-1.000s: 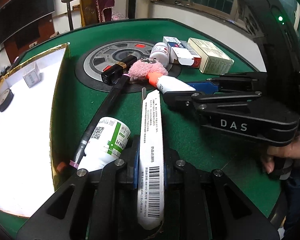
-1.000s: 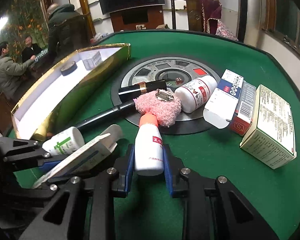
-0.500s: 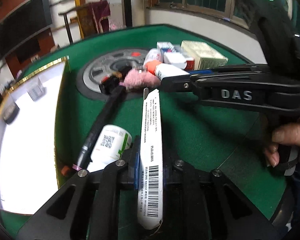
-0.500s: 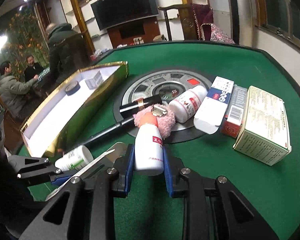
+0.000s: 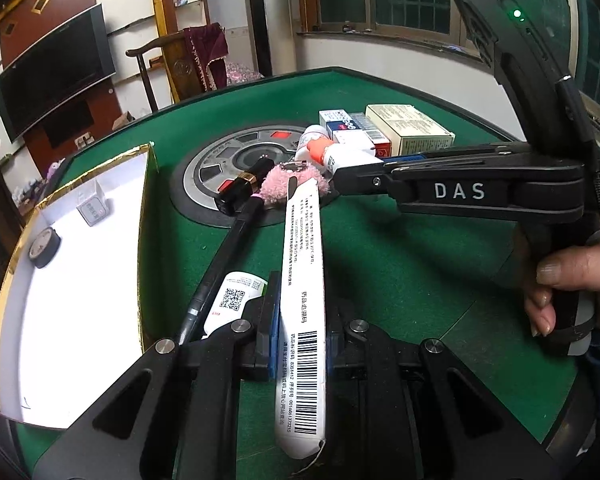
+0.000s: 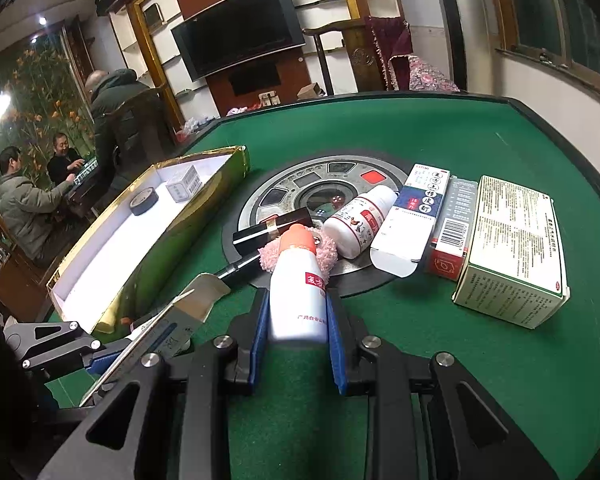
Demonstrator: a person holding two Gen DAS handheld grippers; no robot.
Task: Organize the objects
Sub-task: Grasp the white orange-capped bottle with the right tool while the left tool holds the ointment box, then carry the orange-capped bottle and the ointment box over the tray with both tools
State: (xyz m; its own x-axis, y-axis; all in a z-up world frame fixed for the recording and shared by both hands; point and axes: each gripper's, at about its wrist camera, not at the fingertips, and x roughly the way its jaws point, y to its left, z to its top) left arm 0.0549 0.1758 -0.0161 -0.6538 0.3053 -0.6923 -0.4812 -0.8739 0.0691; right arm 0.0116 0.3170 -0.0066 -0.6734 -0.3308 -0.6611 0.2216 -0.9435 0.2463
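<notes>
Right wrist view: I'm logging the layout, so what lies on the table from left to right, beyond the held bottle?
Gold-edged box → black lipstick tube → white bottle with red label → blue-and-white carton → large pale carton.

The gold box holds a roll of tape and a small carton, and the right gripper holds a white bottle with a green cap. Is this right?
Not quite. The bottle in the right gripper has an orange cap, not green, as the right wrist view shows. The gold box does hold the roll of tape and small carton.

Mahjong parlour or home games room.
Green felt automatic mahjong table (image 6: 440,128) with central dice console (image 6: 320,196), wall television (image 6: 240,28), carved wooden chair (image 6: 352,52) (players seated at a neighbouring table (image 6: 32,200)).
</notes>
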